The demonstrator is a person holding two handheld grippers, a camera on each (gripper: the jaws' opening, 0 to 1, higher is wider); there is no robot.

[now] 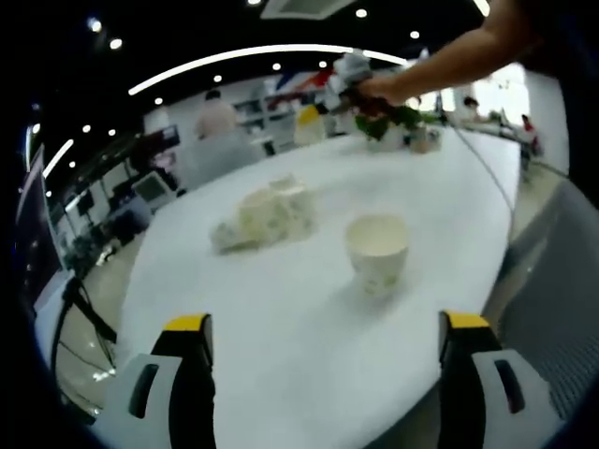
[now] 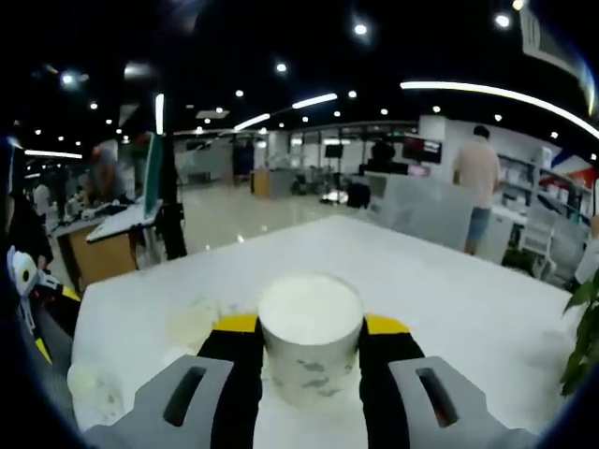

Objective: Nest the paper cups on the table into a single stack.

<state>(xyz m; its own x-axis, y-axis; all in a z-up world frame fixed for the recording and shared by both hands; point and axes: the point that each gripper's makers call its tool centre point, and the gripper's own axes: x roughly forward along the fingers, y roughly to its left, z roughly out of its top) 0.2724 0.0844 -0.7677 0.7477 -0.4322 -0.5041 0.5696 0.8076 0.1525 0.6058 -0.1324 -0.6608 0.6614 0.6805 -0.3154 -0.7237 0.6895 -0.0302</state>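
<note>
Writing: none can be read; the cups carry a faint greenish print, too blurred to make out.
Held cup: white paper cup, upright, mouth up, nothing visible inside; it sits between the jaws of the right gripper, touching both.
Right jaws: closed in on the held cup's sides, yellow tips level with its upper wall.
Standing cup: white paper cup with pale print, upright on the table, open mouth up, inside looks bare.
Lying cups: a loose cluster of white cups on their sides, left of the standing cup and apart from it; how many, and whether any are nested, cannot be told through the blur.
Left gripper: jaws spread wide, holding nothing; the standing cup is ahead of them, nearer the right jaw, not touching.
Table: large, white, oval, smooth top; in the right gripper view its top runs out beyond the held cup, with pale blurred shapes, perhaps more cups, low at the left.
Far end of table: a green plant and small items beside it; a person's bare arm reaches in from the upper right toward them.
Leaves: green, at the right edge of the right gripper view.
Room: open office, dark ceiling with spot lights and long light strips, desks, screens and shelves.
People: one in a pale top stands beyond the table; in the right gripper view a person stands with back turned by the shelves.
</note>
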